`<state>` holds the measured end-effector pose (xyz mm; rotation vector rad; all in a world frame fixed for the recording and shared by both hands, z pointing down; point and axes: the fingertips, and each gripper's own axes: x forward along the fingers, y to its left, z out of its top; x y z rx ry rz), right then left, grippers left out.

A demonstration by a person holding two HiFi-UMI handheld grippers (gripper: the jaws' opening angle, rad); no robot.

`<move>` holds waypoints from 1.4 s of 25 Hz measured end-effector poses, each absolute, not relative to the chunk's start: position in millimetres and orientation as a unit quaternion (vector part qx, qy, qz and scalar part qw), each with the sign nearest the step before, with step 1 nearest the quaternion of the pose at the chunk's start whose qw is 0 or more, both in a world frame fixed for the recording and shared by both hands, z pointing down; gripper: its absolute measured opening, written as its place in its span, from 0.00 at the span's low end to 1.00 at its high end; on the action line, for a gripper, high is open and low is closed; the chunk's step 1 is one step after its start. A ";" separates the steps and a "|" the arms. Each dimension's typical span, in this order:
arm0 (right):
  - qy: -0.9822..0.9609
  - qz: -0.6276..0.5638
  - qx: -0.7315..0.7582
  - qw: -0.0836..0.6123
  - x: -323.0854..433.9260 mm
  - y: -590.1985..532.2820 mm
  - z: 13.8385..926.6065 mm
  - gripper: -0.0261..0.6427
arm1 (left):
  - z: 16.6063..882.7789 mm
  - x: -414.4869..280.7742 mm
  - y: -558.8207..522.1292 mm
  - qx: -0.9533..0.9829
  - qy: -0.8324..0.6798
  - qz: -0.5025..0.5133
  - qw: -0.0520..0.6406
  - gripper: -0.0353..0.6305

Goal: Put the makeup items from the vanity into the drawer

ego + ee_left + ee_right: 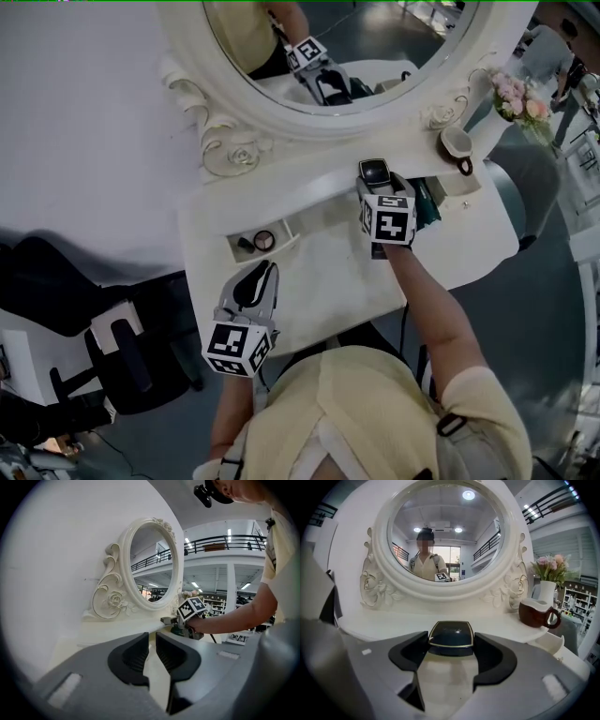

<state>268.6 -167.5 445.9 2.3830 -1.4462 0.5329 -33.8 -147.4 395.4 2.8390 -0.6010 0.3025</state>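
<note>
A white vanity bench stands under an oval mirror in an ornate white frame. The right gripper reaches out over the back of the bench, toward the mirror, and its two jaws are closed on the sides of a dark blue compact with a thin gold rim. The compact sits at the very tips of the jaws, lying flat with its lid facing up. It is nearly square, so it has no clear long axis; one straight edge faces back at the gripper and the opposite edge faces the mirror. To the left, a small drawer stands open with a round makeup item inside. The left gripper is at the bench's near edge, empty, with only a thin slit between its jaws. A brown cup sits on the right of the bench.
</note>
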 end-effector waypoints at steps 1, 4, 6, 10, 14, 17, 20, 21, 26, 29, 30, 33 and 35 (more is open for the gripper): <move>-0.510 0.182 0.827 0.154 264.4 -165.4 444.6 0.50 | 396.4 -36.0 -148.3 0.967 -0.203 0.103 0.111 0.13; -0.530 0.167 0.815 0.161 252.5 -157.1 436.9 0.50 | 395.5 -35.0 -145.7 0.970 -0.195 0.101 0.107 0.12; -0.550 0.155 0.803 0.167 246.5 -151.9 428.9 0.50 | 390.7 -28.7 -141.0 0.971 -0.190 0.095 0.106 0.12; -0.591 0.131 0.778 0.168 241.6 -140.2 409.8 0.50 | 381.3 -13.6 -133.6 0.972 -0.194 0.074 0.112 0.12; -0.625 0.119 0.753 0.168 245.8 -125.0 396.3 0.50 | 381.2 13.3 -122.5 0.971 -0.197 0.077 0.111 0.12; -0.633 0.135 0.743 0.170 261.9 -104.1 396.4 0.50 | 379.3 41.9 -110.3 0.972 -0.193 0.076 0.110 0.12; -0.637 0.150 0.736 0.172 286.6 -83.6 398.0 0.50 | 379.4 74.4 -96.2 0.974 -0.184 0.078 0.111 0.12; -0.637 0.153 0.735 0.175 295.7 -76.2 398.7 0.50 | 380.4 85.1 -90.8 0.974 -0.179 0.080 0.111 0.12; -0.630 0.168 0.735 0.187 340.9 -39.6 407.8 0.50 | 386.0 131.8 -69.0 0.976 -0.164 0.089 0.113 0.12; -0.628 0.177 0.733 0.194 362.9 -22.7 415.1 0.50 | 387.1 156.5 -60.4 0.976 -0.160 0.091 0.114 0.12; -0.628 0.179 0.731 0.196 369.1 -18.1 417.2 0.50 | 387.4 164.2 -57.9 0.976 -0.159 0.092 0.114 0.12; -0.629 0.188 0.727 0.201 384.7 -5.8 423.6 0.50 | 390.2 184.4 -49.7 0.977 -0.153 0.096 0.113 0.12; -0.629 0.194 0.725 0.203 395.6 1.4 427.9 0.50 | 392.7 197.0 -44.5 0.977 -0.149 0.099 0.112 0.12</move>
